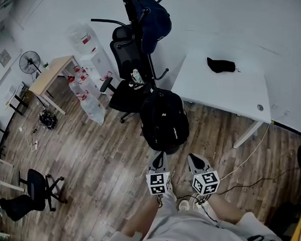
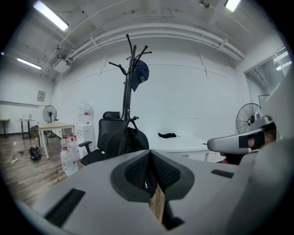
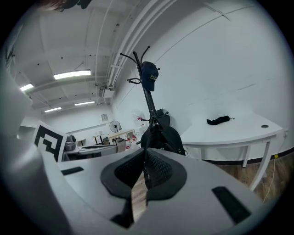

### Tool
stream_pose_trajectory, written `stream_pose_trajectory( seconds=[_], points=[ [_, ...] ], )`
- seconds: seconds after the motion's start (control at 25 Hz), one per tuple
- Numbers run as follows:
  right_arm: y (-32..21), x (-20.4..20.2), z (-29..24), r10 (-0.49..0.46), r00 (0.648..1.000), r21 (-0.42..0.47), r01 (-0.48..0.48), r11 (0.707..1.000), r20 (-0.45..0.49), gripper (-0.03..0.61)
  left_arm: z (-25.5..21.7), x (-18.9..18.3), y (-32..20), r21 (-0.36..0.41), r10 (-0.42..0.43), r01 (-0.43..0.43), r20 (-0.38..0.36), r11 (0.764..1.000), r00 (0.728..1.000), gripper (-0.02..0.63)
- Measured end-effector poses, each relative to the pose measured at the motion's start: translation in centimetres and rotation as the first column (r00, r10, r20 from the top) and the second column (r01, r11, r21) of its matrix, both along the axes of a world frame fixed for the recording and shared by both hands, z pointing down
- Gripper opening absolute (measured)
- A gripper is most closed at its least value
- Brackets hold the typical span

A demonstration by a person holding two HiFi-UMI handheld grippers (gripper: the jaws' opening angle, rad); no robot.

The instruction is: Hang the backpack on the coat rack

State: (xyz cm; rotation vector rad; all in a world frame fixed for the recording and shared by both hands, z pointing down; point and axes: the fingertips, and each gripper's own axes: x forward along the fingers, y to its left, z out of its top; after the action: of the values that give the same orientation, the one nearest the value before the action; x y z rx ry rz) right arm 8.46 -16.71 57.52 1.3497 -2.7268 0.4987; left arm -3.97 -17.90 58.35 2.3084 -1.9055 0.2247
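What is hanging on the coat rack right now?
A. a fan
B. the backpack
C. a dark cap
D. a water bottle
C: a dark cap hangs from an upper hook of the coat rack, while the backpack sits down on the floor near its foot.

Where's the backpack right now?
Head view, centre: the backpack sits low against the coat rack, between the office chair at left and the white table at right.
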Motion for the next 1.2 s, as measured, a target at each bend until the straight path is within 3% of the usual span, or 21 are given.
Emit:
stream_pose_trajectory(
  seconds=[0.48, 0.84, 1.2],
  points=[
    [3.5, 1.9, -1.2, 0.021, 1.000, 0.039, -0.022, 0.999, 0.009, 0.026, -0.7, -1.8, 6.1, 0.010, -0.076, 0.076, -0.015, 0.997, 0.997, 0.009],
    [6.2, -0.1, -0.9, 0.064, 0.998, 0.031, -0.063, 0.998, -0.023, 0.026, -0.1, -4.4, 9.4, -0.007, -0.038, 0.038, -0.033, 0.999, 0.999, 0.009],
    [12.8, -3.4, -1.8, 0.125, 0.992, 0.044, -0.123, 0.991, -0.034, 0.026, -0.4, -7.4, 16.4, 0.002, 0.028, -0.028, -0.057, 1.000, 0.998, 0.009]
  ],
)
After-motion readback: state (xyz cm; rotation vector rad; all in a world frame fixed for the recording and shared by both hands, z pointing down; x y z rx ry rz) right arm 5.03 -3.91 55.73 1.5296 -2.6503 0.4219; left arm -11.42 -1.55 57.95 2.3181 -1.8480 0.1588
